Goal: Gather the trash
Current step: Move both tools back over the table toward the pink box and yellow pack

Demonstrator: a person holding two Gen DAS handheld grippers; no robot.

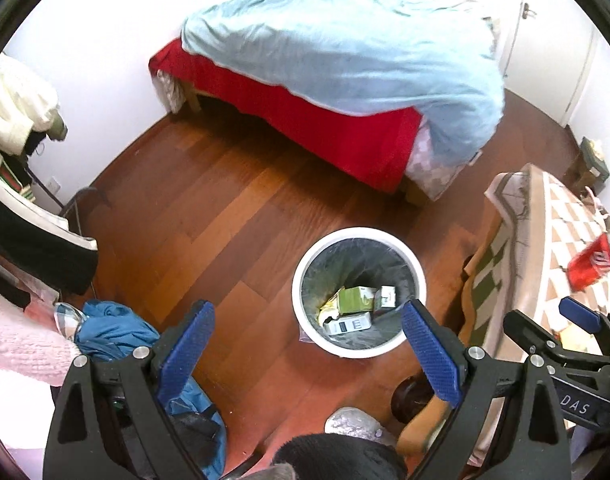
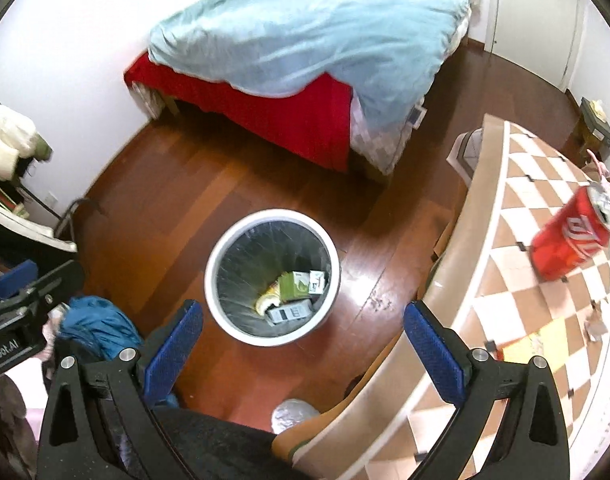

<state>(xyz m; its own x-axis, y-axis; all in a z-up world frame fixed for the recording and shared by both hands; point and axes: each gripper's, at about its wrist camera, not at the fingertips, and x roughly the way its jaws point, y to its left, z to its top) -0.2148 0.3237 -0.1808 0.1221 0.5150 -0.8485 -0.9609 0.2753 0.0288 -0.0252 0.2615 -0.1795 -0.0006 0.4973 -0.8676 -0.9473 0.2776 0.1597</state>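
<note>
Right wrist view: right claw (image 2: 303, 350) is spread wide, nothing between the pads, hovering over the floor with the bin (image 2: 272, 276) just ahead of it and slightly left. Left claw (image 1: 307, 348) is likewise wide and empty, the bin straight ahead between its pads.

Target looks like the red soda can (image 2: 573, 234). It sits on the checkered counter (image 2: 517, 292), ahead and well to the right of the right claw, apart from the counter edge. It appears upright, though the fisheye tilts it. Top looks opened; can't tell whether any liquid is left.

Handling, my read:
- Thin aluminium, light if empty. Wall dents under hard squeeze, so close gently.
- Smooth painted side is slippery; the textured blue pads should help.
- Take it across the mid-body, pads on opposite sides of the cylinder, not on the rim.
- Keep it upright in transit in case of dregs.

Small crumpled scrap (image 2: 595, 324) lies on the counter to the right of the claw, nearer than the can: soft, near weightless, pinch it flat against the counter.

Bin already holds small cartons (image 2: 295, 286) and a liner; plenty of room for a drop from above.
</note>
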